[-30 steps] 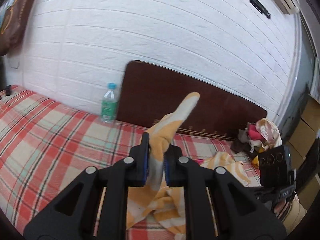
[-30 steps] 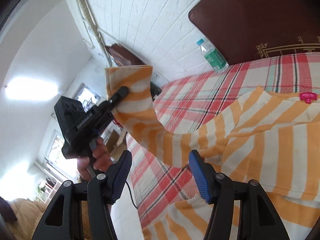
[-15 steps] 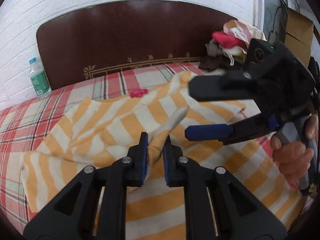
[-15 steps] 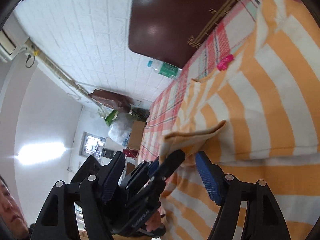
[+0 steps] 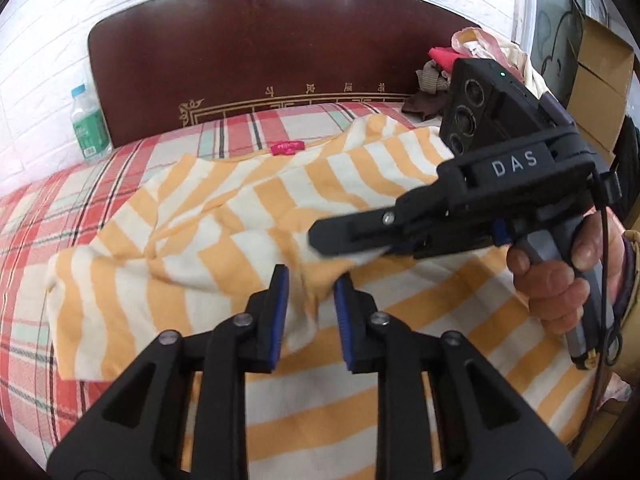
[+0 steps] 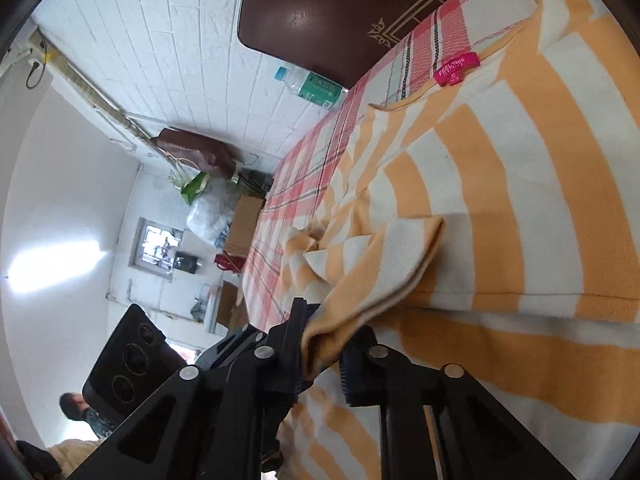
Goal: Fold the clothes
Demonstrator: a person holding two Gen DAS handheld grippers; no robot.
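The orange-and-white striped top (image 5: pixel 248 216) lies spread on the checked bedsheet (image 5: pixel 36 216), its pink neck label (image 5: pixel 287 147) far beyond the fingers, towards the headboard (image 5: pixel 256 52). One sleeve (image 6: pixel 376 276) is drawn across the body of the garment, so the first fold looks begun; it is not yet laid flat. The other side and the lengthwise folds appear still to do.

The sleeve is passing from one gripper to the other. The left gripper (image 5: pixel 308 300) has just been opening: its blue pads stand apart, with a ridge of cloth lying loose between them, apparently not pinched. The right gripper (image 6: pixel 322 354) has just been closing, and now its jaws clamp the sleeve end, which sticks out forward past its fingertips. In the left wrist view the right gripper lies just beyond and to the right of the left fingers, with the person's hand (image 5: pixel 560 276) on its handle.

A water bottle (image 5: pixel 89 126) stands well to the left of the fingers, against the wall. A heap of other clothes (image 5: pixel 448 72) lies far ahead to the right, and cardboard boxes (image 5: pixel 600 84) stand beyond the bed. None of these looks to be in the way; the only crowding is the two grippers close together over the same sleeve.
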